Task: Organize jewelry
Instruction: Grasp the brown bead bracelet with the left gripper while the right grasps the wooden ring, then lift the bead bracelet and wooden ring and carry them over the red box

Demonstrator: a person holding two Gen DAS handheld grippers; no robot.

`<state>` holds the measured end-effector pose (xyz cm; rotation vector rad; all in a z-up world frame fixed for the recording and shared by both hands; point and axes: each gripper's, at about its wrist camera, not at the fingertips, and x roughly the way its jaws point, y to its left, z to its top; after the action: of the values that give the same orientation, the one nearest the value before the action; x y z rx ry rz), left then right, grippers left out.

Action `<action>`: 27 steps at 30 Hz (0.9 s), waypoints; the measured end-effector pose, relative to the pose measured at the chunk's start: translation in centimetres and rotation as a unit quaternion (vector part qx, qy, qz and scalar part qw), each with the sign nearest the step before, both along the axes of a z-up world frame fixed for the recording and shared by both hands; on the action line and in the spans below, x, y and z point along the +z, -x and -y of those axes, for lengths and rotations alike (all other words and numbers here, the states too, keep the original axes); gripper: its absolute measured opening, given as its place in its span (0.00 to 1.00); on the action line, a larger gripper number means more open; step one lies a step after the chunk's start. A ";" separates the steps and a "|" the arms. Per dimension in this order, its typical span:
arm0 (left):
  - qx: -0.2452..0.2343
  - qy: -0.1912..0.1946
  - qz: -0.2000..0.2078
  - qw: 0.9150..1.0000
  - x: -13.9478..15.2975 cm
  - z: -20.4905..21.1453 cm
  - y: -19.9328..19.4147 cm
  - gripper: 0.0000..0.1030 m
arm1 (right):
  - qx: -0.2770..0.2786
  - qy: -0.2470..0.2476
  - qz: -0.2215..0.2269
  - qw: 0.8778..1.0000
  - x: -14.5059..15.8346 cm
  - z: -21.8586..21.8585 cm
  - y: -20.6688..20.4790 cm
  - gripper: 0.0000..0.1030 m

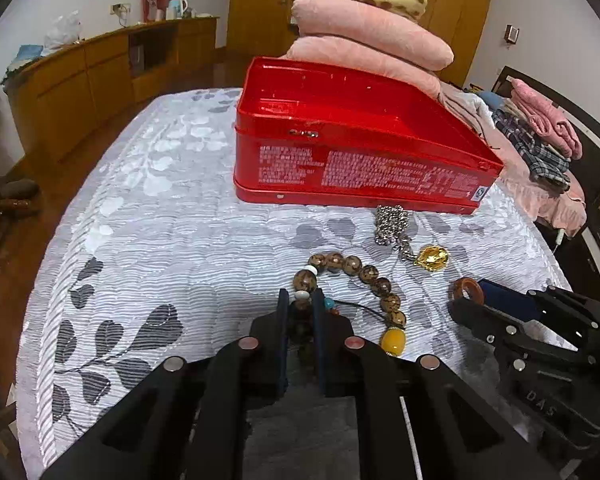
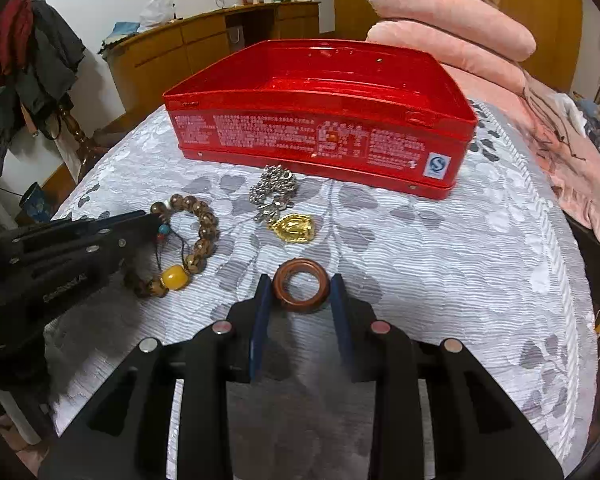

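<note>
An open red tin box stands on the bed. In front of it lie a silver chain with a gold pendant, a brown bead bracelet with a yellow bead, and a brown ring. My left gripper is shut on the bracelet's near beads. My right gripper is open, its fingers on either side of the ring, which rests on the bedspread.
The bedspread is white with grey leaf patterns. Folded pink blankets are stacked behind the tin. More clothes lie at the right. A wooden sideboard stands beyond the bed's left edge.
</note>
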<state>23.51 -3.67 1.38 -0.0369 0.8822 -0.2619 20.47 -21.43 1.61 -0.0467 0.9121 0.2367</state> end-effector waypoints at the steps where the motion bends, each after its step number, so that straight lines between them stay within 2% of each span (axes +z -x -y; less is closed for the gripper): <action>1: 0.000 0.001 0.002 1.000 0.1 0.0 0.1 0.11 | -0.002 0.001 0.002 1.000 0.2 0.2 0.1 0.28; 27: -0.001 0.018 0.074 0.997 5.3 0.0 1.9 0.11 | -0.017 -0.010 0.051 0.999 4.4 1.1 1.0 0.28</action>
<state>21.60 -3.65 6.71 -0.0503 0.7305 -0.2788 19.44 -22.55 6.04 -0.0235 0.8087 0.2100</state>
